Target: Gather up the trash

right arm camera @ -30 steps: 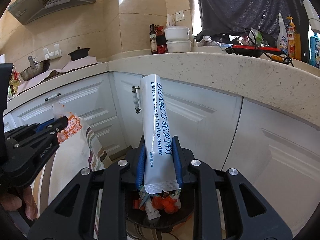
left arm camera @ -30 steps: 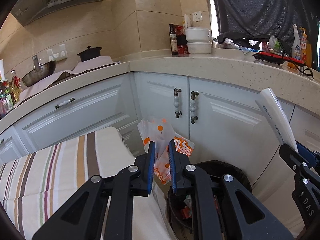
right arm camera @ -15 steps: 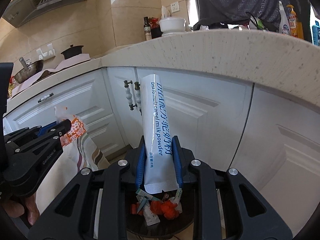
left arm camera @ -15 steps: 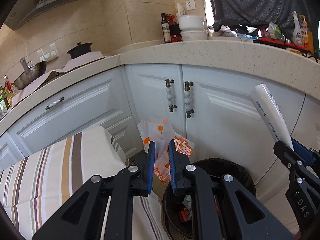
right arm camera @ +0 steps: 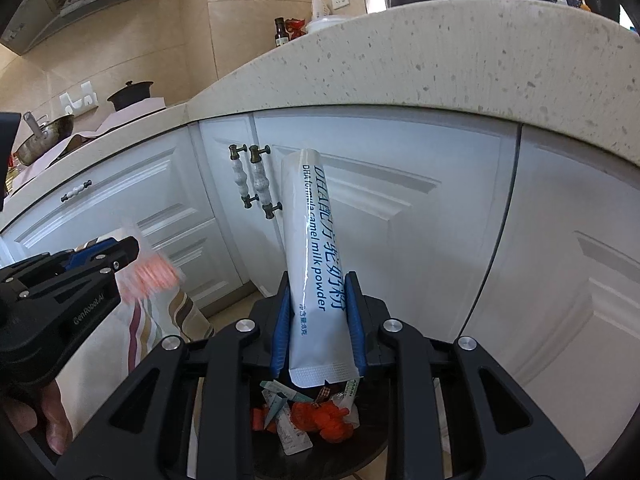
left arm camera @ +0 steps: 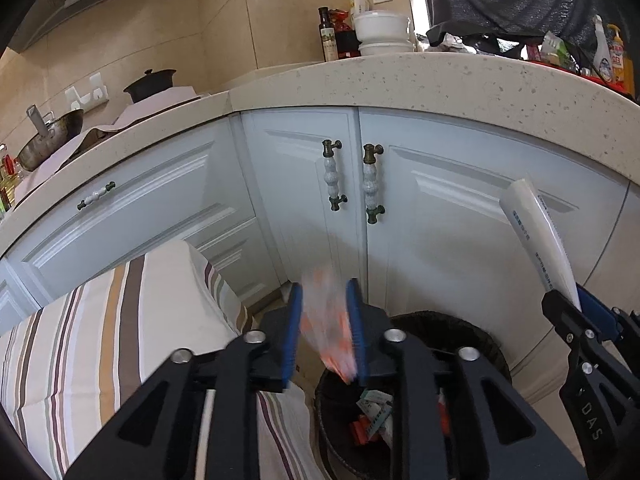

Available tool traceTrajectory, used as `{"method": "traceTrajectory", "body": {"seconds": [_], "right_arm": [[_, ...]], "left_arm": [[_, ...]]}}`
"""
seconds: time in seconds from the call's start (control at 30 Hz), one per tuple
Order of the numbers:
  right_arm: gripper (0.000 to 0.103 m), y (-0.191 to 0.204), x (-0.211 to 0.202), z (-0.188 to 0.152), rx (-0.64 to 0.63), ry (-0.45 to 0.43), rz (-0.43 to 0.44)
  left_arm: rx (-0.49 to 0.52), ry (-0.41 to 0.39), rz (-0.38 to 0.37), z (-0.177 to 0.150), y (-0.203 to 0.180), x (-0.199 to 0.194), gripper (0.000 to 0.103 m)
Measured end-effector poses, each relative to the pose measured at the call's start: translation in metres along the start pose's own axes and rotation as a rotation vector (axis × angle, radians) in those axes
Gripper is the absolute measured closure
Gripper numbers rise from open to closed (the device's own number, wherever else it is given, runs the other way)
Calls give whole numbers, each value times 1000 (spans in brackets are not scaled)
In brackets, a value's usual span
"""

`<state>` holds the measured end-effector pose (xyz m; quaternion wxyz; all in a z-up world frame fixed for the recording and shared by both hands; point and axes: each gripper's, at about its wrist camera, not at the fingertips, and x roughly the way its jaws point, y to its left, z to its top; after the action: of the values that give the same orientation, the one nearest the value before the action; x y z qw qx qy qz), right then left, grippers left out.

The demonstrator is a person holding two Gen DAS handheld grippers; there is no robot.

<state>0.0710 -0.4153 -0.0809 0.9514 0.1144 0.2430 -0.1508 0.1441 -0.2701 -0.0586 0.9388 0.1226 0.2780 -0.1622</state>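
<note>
My left gripper [left arm camera: 323,296] is open. An orange-and-white wrapper [left arm camera: 330,328], motion-blurred, is between its fingers, slipping down over the black trash bin [left arm camera: 452,328]. The wrapper also shows blurred in the right wrist view [right arm camera: 150,274], at the left gripper's tip [right arm camera: 132,254]. My right gripper [right arm camera: 318,294] is shut on a white milk powder sachet [right arm camera: 314,264] with blue print, held upright above the bin [right arm camera: 360,452], which holds several wrappers and orange scraps. In the left wrist view the sachet [left arm camera: 538,240] sticks up from the right gripper [left arm camera: 568,304].
White cabinet doors with ceramic handles [left arm camera: 372,184] stand right behind the bin under a speckled countertop [left arm camera: 440,84]. A striped cloth-covered surface [left arm camera: 100,340] lies at the left of the bin. A pot, a wok, bottles and bowls stand on the counter.
My left gripper has opened and the orange wrapper is sliding down out of it. Both grippers have moved lower and closer to the cabinets. The right gripper still holds the sachet.
</note>
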Motion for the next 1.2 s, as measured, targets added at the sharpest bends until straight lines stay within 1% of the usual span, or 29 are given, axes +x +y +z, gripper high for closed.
{"method": "traceTrajectory", "body": {"seconds": [0.07,0.13,0.17,0.2,0.33,0.5,0.63,0.7,0.77,0.83,0.87,1.0,1.1,1.2], "right_arm": [[77,1,4,0,1,7,1],[66,1,4,0,4,2,-5],[62,1,3,0,6,-4,-10],[62,1,4,0,6,-5,-10],[62,1,3,0,5,-5,-13],[61,-3,1,-1,11,-4,-18],[60,-4,-1,0,12,-7,-26],[53,-4,-2,1,11,-12,-35],[50,-4,-3,1,10,-15,-39],[43,-5,-5,1,13,-19,-48],[37,-5,-6,0,15,-22,-52],[28,-5,-9,0,15,-17,-60],[22,-5,-15,0,15,-25,-72],[19,-5,-23,0,15,-25,-80]], "left_arm": [[1,1,1,1,-1,1,70],[4,6,-1,0,-2,2,68],[7,8,-2,0,-3,2,66],[9,10,-3,0,-3,3,62],[15,4,-4,0,-5,2,57],[11,-4,-3,0,-5,0,47],[7,-9,0,0,-4,0,43],[6,-8,2,1,-4,0,39],[5,-14,6,1,-4,-2,38],[5,-17,8,1,-5,-3,34],[4,-19,10,1,-4,-4,32],[-7,-32,21,2,0,-9,27],[-13,-36,26,3,3,-14,24],[-8,-39,25,3,6,-21,22]]}}
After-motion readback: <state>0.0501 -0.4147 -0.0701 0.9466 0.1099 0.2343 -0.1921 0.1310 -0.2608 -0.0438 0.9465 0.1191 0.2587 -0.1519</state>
